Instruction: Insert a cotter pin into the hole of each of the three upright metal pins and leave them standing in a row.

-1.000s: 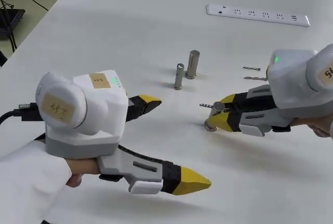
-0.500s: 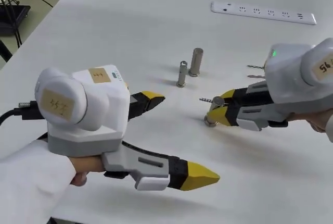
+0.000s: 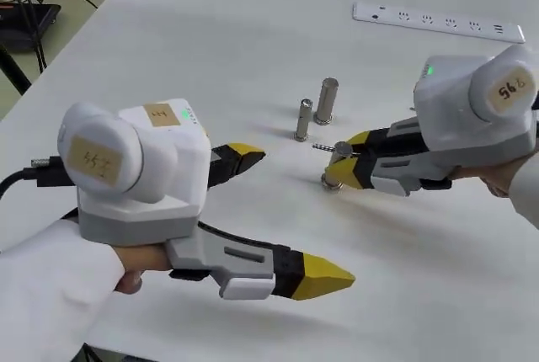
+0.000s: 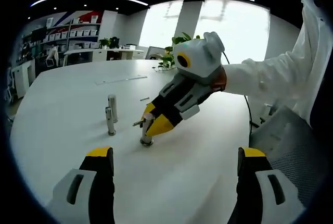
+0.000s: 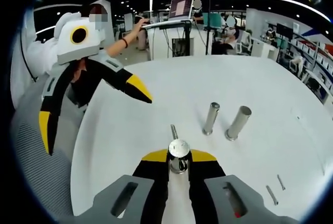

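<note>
One of the three metal pins is in hand: your right gripper (image 3: 341, 168) is pressed onto the near pin (image 3: 329, 182) just under its head. The pin's foot is on the table (image 3: 210, 50), and a cotter pin (image 3: 323, 148) sticks out sideways from the head toward the left. In the right gripper view the cotter pin is a short stub pointing away from the jaws; whether it has gone fully through the hole I cannot tell. I judge this the first of three insertions, close to done. Your left gripper (image 3: 286, 215) hangs near and to the left, jaws spread wide with nothing between them, well apart from the work. The next move, as I read it, calls for seating the cotter pin fully. Then let go gently so the pin stands upright in line with the other two. The thin pin (image 3: 303, 119) and the thick pin (image 3: 327, 101) stand just beside each other a little farther off, and neither shows a cotter pin in its hole. Spare cotter pins (image 5: 271, 194) lie on the table to the right of them, and you will need one for each. A power strip (image 3: 438, 23) lies far off to the right, out of the way. Watch the stub: its tip is near the thin pin, so a careless swing could topple it.
</note>
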{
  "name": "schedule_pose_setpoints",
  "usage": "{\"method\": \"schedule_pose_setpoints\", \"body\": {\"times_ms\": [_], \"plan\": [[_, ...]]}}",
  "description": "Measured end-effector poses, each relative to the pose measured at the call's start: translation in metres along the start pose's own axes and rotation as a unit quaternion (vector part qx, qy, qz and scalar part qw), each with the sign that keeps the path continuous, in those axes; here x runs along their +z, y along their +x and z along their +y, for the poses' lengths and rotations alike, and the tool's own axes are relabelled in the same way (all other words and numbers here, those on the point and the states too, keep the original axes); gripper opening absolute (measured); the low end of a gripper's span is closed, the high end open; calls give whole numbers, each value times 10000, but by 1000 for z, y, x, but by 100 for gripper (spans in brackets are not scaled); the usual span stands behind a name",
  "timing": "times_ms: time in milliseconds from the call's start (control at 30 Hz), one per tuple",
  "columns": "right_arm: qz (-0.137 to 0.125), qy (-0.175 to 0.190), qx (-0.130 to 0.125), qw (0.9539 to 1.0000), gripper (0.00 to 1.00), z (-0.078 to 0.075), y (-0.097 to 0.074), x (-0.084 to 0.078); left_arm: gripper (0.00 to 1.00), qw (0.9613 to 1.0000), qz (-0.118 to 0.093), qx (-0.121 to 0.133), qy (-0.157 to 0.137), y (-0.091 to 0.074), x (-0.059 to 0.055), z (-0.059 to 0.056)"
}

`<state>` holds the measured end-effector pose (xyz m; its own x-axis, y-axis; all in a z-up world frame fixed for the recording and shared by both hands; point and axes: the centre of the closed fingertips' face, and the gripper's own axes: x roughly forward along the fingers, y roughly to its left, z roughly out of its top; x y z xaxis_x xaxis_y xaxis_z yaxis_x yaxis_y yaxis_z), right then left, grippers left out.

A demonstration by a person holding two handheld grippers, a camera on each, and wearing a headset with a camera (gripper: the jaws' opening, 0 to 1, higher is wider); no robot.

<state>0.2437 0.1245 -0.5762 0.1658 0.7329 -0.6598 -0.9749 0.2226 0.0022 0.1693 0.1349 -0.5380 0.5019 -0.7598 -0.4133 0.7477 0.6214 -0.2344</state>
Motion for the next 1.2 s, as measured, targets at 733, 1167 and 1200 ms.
{"method": "schedule_pose_setpoints", "body": {"times_ms": [733,1167,1200], "plan": [[0,-301,182,9994,8,10,5,1,97,10000,37,13,3,-3,-1,1],[-289,-220,242,9990,29,21,-11,12,97,9997,217,91,-12,-5,-7,2],[-325,-160,179,9992,31,21,-15,12,97,9997,212,94,-10,-5,-6,2]]}}
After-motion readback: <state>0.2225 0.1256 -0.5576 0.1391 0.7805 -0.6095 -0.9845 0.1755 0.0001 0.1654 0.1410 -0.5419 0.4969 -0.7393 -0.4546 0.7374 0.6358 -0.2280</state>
